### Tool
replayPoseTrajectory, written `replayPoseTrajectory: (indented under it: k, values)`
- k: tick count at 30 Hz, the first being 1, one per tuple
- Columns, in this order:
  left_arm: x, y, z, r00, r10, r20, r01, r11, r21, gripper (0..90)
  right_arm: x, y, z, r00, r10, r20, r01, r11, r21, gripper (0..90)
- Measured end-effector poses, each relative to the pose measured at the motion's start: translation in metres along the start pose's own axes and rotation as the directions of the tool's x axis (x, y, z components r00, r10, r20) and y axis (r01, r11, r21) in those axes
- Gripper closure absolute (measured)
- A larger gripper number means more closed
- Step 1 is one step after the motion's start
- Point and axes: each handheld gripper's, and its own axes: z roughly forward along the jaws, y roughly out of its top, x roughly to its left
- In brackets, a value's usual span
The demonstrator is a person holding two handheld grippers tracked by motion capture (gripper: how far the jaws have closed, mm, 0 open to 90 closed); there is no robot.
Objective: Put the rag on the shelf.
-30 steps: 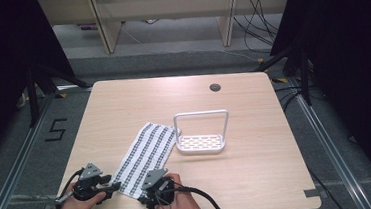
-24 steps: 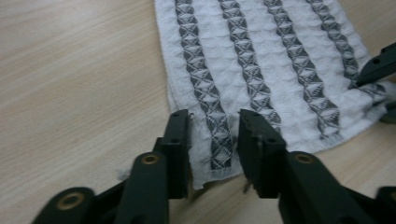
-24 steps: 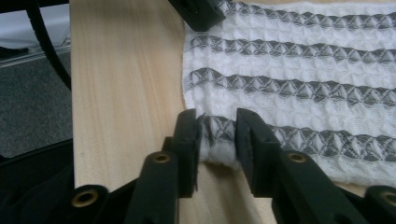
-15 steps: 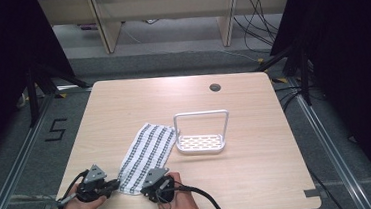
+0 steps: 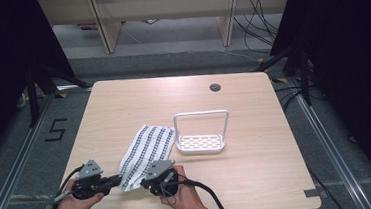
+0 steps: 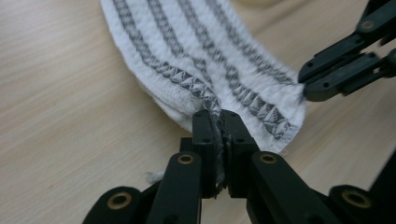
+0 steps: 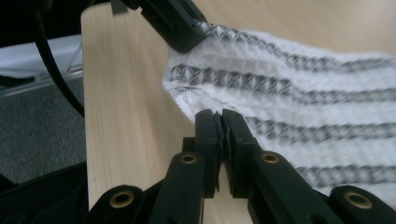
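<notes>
A white towel (image 5: pixel 147 146) with dark grey stripes lies on the wooden table (image 5: pixel 259 179), left of centre. Both grippers hold its near edge. My left gripper (image 5: pixel 117 179) comes in from the left and is shut on the towel's near left corner. In the left gripper view, its jaws (image 6: pixel 218 117) pinch the towel (image 6: pixel 196 51) fabric. My right gripper (image 5: pixel 146 181) is shut on the near right corner. In the right gripper view, its jaws (image 7: pixel 219 119) clamp the towel (image 7: pixel 303 107) hem. The near edge hangs slightly off the table between them.
A white plastic rack (image 5: pixel 201 141) with a tall handle stands just right of the towel's far end. A round cable hole (image 5: pixel 215 87) sits near the table's far edge. The person's hands rest at the table's front edge.
Both grippers have closed on the towel's near corners and risen a little, lifting that edge off the table. The rack has not moved.
</notes>
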Motion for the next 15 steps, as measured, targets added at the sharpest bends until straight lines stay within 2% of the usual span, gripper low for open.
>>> replayPoseTrajectory:
  k: [1, 3, 4, 5, 6, 7, 8, 9, 10, 12, 13, 15]
  values:
    - [-0.001, 0.005, -0.002, 0.9995, -0.032, 0.003, 0.032, 0.9990, -0.032, 85.0, -0.001, 0.003, -0.004, 1.0000, 0.001, 0.006, -0.001, 1.000, -0.011, 86.1]
    - [0.001, 0.010, -0.006, 0.9993, -0.032, 0.019, 0.033, 0.9982, -0.049, 85.0, -0.003, 0.007, -0.009, 0.9999, 0.011, 0.012, -0.011, 1.000, -0.020, 86.2]
    - [0.002, 0.021, -0.012, 0.9978, -0.050, 0.044, 0.052, 0.9967, -0.062, 85.0, -0.008, 0.018, -0.020, 0.9995, 0.013, 0.029, -0.012, 0.999, -0.048, 86.2]
    - [0.002, 0.021, -0.012, 0.9978, -0.050, 0.044, 0.052, 0.9967, -0.062, 85.0, -0.008, 0.018, -0.020, 0.9995, 0.013, 0.029, -0.012, 0.999, -0.048, 86.2]
    - [0.003, 0.035, -0.018, 0.9971, -0.043, 0.063, 0.047, 0.9972, -0.058, 85.0, -0.013, 0.028, -0.029, 0.9991, 0.008, 0.042, -0.005, 0.997, -0.071, 86.3]
    - [0.003, 0.035, -0.018, 0.9971, -0.043, 0.063, 0.047, 0.9972, -0.058, 85.0, -0.015, 0.032, -0.033, 0.9986, 0.008, 0.052, -0.004, 0.996, -0.084, 86.3]
    - [0.003, 0.044, -0.022, 0.9971, -0.042, 0.064, 0.046, 0.9967, -0.067, 85.0, -0.018, 0.037, -0.037, 0.9983, 0.007, 0.058, -0.002, 0.996, -0.094, 86.3]
    - [0.003, 0.044, -0.022, 0.9971, -0.042, 0.064, 0.046, 0.9967, -0.067, 85.0, -0.018, 0.037, -0.037, 0.9983, 0.007, 0.058, -0.002, 0.996, -0.094, 86.3]
    - [0.003, 0.055, -0.027, 0.9958, -0.050, 0.077, 0.054, 0.9969, -0.057, 85.0, -0.022, 0.046, -0.045, 0.9982, 0.003, 0.060, 0.004, 0.993, -0.116, 86.3]
    - [0.003, 0.066, -0.031, 0.9945, -0.057, 0.087, 0.063, 0.9960, -0.063, 85.0, -0.026, 0.054, -0.052, 0.9976, 0.012, 0.069, -0.004, 0.992, -0.126, 86.3]
    - [0.003, 0.071, -0.033, 0.9938, -0.062, 0.093, 0.067, 0.9961, -0.057, 85.0, -0.029, 0.058, -0.055, 0.9974, 0.003, 0.073, 0.007, 0.990, -0.141, 86.4]
    - [0.003, 0.075, -0.035, 0.9937, -0.066, 0.090, 0.071, 0.9956, -0.060, 85.0, -0.030, 0.062, -0.058, 0.9969, 0.007, 0.078, 0.005, 0.989, -0.151, 86.4]
